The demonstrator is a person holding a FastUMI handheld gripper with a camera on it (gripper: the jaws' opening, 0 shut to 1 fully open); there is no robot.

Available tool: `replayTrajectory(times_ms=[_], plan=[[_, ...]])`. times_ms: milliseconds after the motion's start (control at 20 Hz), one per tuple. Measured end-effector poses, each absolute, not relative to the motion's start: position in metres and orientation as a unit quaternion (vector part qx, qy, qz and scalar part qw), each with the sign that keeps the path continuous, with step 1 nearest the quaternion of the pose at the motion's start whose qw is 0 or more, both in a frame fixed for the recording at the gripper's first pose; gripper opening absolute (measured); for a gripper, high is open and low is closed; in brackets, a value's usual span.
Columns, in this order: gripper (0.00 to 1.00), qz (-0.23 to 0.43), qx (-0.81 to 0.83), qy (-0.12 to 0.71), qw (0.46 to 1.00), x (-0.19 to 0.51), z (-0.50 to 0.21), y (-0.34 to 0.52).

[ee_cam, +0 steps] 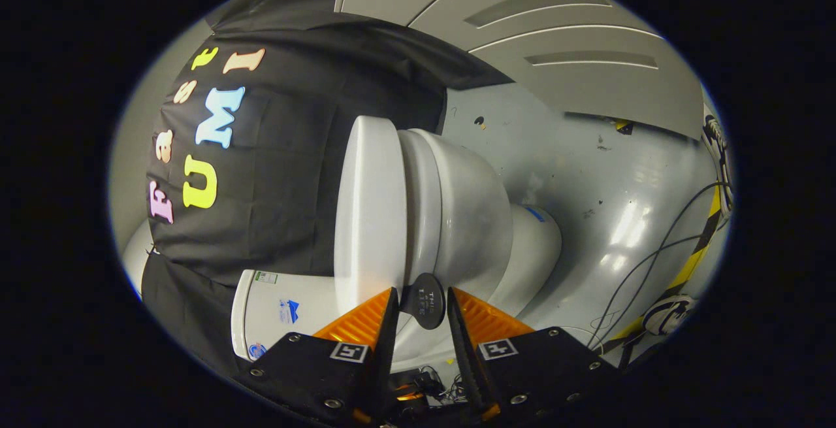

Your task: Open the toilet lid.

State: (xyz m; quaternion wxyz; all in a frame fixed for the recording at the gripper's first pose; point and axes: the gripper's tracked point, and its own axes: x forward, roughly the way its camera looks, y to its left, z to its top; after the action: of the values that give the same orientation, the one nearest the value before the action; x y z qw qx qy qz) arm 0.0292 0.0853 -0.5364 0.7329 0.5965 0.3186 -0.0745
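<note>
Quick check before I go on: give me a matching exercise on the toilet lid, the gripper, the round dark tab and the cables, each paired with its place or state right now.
Things:
1. toilet lid
2. gripper
3. round dark tab
4. cables

Place or state:
A. loose on the grey floor, beyond the toilet
B. between the fingertips
C. down on the seat
D. fingers apart, pressing on nothing

Pairs: 1-C, 2-D, 3-B, 4-A

Black cloth wall hung behind. Glossy grey floor caught light glare. Black cables trailed across floor near yellow-black hazard tape. Grey panelled wall beyond.
</note>
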Motion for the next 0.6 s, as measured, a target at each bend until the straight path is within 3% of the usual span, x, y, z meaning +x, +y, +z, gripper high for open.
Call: replayTrajectory(times_ms=[200, 600], plan=[[0.24, -0.073, 0.606, 0.322, 0.724, 0.0272, -0.541, 0.0857], [0.01, -0.061, 0.619, 0.303, 0.722, 0.0302, -0.5356, 0.0878]])
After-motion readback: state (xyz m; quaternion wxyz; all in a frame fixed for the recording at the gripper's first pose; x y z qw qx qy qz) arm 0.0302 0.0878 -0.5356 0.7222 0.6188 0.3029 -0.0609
